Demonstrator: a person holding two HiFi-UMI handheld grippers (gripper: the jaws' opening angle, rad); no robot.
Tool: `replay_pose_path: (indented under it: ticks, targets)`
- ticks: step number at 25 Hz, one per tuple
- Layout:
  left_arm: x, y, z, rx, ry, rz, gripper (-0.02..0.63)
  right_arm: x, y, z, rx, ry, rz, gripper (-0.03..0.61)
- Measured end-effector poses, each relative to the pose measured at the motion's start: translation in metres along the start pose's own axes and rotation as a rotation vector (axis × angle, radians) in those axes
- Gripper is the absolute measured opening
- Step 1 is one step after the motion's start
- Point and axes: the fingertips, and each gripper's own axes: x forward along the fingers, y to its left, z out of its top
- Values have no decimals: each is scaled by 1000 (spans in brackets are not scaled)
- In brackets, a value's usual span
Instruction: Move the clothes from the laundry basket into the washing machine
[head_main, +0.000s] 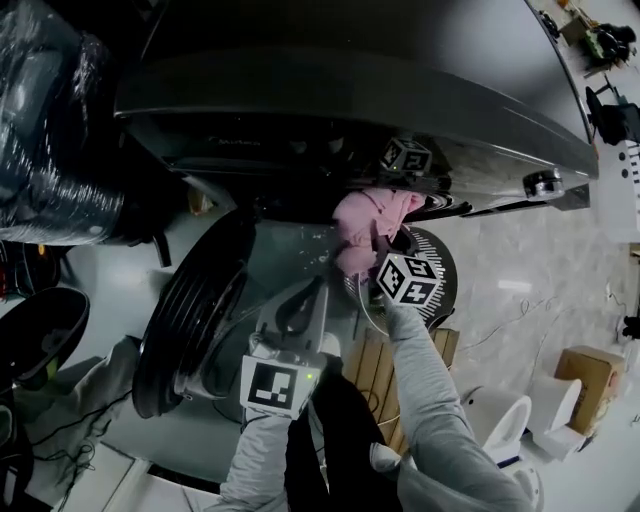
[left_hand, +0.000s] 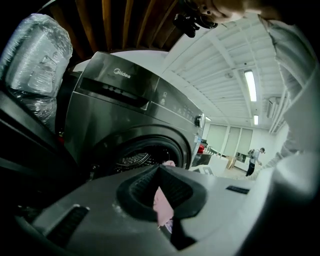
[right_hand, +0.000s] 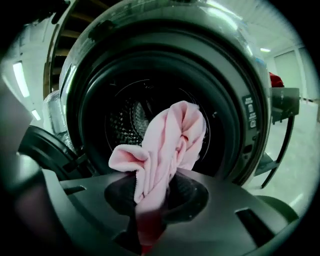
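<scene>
A dark grey washing machine (head_main: 300, 100) fills the top of the head view, its round door (head_main: 190, 320) swung open to the left. My right gripper (right_hand: 150, 192) is shut on a pink cloth (right_hand: 170, 140), which bunches up right in front of the drum opening (right_hand: 125, 115). In the head view the pink cloth (head_main: 365, 225) sits at the machine's mouth, just ahead of the right gripper (head_main: 385, 250). My left gripper (head_main: 320, 285) hovers lower left, over the door. Its jaws (left_hand: 160, 169) stand almost together. A pink strip shows in their slit; whether it is pinched I cannot tell.
A plastic-wrapped bundle (head_main: 50, 130) stands left of the machine. On the floor are a black tub (head_main: 40, 335) at far left, wooden slats (head_main: 375, 370), a white container (head_main: 500, 420) and a cardboard box (head_main: 590, 375) to the right. A person (left_hand: 254, 159) stands far off.
</scene>
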Motion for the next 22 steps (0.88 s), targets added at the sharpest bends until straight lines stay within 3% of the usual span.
replay_pose_path:
  ticks: [5,10,14,16,17,18,20,22]
  targets:
    - [-3,13,-25,17,-15,-6,18,64,21,27,45,-174,-19,106]
    - [2,23,-50,-14,-42,-7,18,112,28,54,64,-340,-45,104]
    - [9,23,-61,-16,-74,-28,18,133,35,83,-16,-485,-53,106]
    - [12,21,-66,-13,-72,-47,18,151,30,70,-82,-428,-51,113]
    - [14,21,-68,-12,-73,-53,18,162,27,56,-113,-357,-41,158]
    - [16,21,-70,-13,-76,-57,18,169,25,40,-141,-284,-25,244]
    - [19,19,-74,-20,-83,-63,18,169,20,15,-170,-190,0,285]
    - [20,16,-75,-20,-86,-71,18,157,13,1,-172,-168,0,299]
